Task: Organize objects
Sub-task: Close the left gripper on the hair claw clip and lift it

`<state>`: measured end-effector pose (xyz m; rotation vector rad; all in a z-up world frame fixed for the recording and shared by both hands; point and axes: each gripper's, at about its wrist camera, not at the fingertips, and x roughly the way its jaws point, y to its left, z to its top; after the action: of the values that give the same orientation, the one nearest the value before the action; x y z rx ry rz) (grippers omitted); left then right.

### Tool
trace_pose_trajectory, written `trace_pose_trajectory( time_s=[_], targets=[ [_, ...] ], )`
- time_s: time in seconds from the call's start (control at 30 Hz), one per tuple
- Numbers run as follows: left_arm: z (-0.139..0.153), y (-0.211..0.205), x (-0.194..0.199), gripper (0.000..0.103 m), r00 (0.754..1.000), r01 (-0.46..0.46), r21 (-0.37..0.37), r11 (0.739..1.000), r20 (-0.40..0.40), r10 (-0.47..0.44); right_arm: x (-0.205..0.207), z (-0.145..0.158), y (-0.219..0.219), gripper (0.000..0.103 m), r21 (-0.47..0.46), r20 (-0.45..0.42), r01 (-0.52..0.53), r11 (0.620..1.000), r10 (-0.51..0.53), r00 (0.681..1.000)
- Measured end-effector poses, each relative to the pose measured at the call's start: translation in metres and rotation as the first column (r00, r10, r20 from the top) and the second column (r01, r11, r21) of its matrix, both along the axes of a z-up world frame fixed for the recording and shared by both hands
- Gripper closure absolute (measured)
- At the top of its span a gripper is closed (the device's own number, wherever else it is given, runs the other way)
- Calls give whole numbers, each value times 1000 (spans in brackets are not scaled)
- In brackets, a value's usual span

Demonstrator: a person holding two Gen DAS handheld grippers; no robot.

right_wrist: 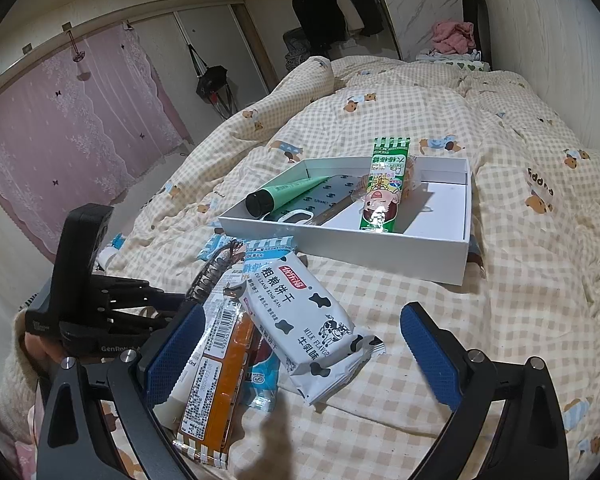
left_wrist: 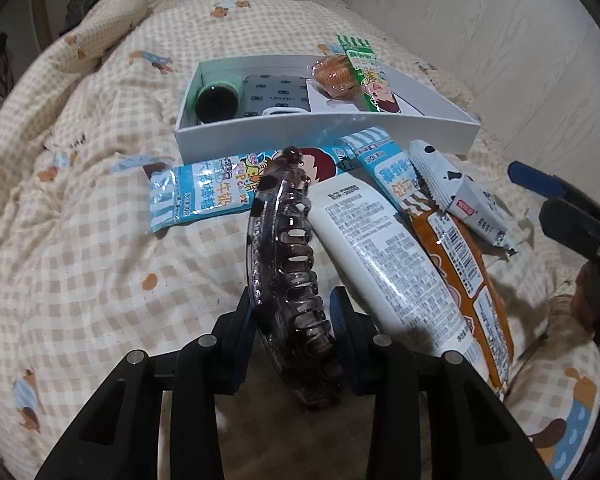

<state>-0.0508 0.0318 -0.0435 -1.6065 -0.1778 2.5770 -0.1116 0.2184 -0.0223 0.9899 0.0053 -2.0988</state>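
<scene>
My left gripper (left_wrist: pixel 294 304) is shut on a dark translucent hair claw clip (left_wrist: pixel 288 264), which stands up between its blue pads above the bed. Behind the clip lies a pile: a blue milk-candy packet (left_wrist: pixel 204 192), a white tube (left_wrist: pixel 380 248), an orange packet (left_wrist: pixel 472 280) and a cow-patterned biscuit packet (right_wrist: pixel 304 320). My right gripper (right_wrist: pixel 302 312) is open wide, its fingers either side of the biscuit packet and apart from it. A white box (right_wrist: pixel 380 254) beyond the pile holds a green tube (right_wrist: pixel 288 192), a phone case (right_wrist: pixel 332 196), a green snack packet (right_wrist: pixel 384 184) and an orange wrapped snack (left_wrist: pixel 334 74).
Everything rests on a soft checked quilt (right_wrist: pixel 520 280) with bear prints, rumpled into folds. A wall (left_wrist: pixel 480 20) runs along the bed's far side. Pink curtains (right_wrist: pixel 80 120), hanging clothes (right_wrist: pixel 320 12) and the bed's edge lie on the other side.
</scene>
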Motion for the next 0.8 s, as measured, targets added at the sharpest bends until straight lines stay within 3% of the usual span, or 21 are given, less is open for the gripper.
trace_pose_trajectory(
  time_s=[0.13, 0.27, 0.33, 0.53, 0.63, 0.73, 0.8],
  targets=[
    [17, -7, 3, 68, 999, -6, 25, 1000, -38, 7, -1, -1, 0, 4, 1, 2, 1, 1000, -1, 1000],
    [50, -15, 14, 71, 990, -50, 2, 999, -132, 50, 0, -1, 0, 4, 1, 2, 2, 1000, -2, 1000],
    [67, -20, 25, 71, 982, -68, 36, 997, -173, 73, 0, -1, 0, 4, 0, 3, 2, 1000, -2, 1000],
    [82, -18, 48, 71, 967, -97, 62, 993, -232, 109, 1, 0, -1, 4, 0, 4, 2, 1000, -2, 1000],
    [82, -17, 57, 71, 965, -113, 113, 987, -226, 136, 1, -1, -1, 4, 0, 7, 2, 1000, -2, 1000],
    [79, -17, 69, 71, 956, -158, 211, 965, -212, 203, 2, 0, 0, 4, -1, 7, 2, 1000, -2, 1000],
    [76, -17, 74, 71, 945, -202, 238, 950, -208, 253, 2, 0, 0, 4, 0, 7, 2, 1000, -2, 1000]
  ],
)
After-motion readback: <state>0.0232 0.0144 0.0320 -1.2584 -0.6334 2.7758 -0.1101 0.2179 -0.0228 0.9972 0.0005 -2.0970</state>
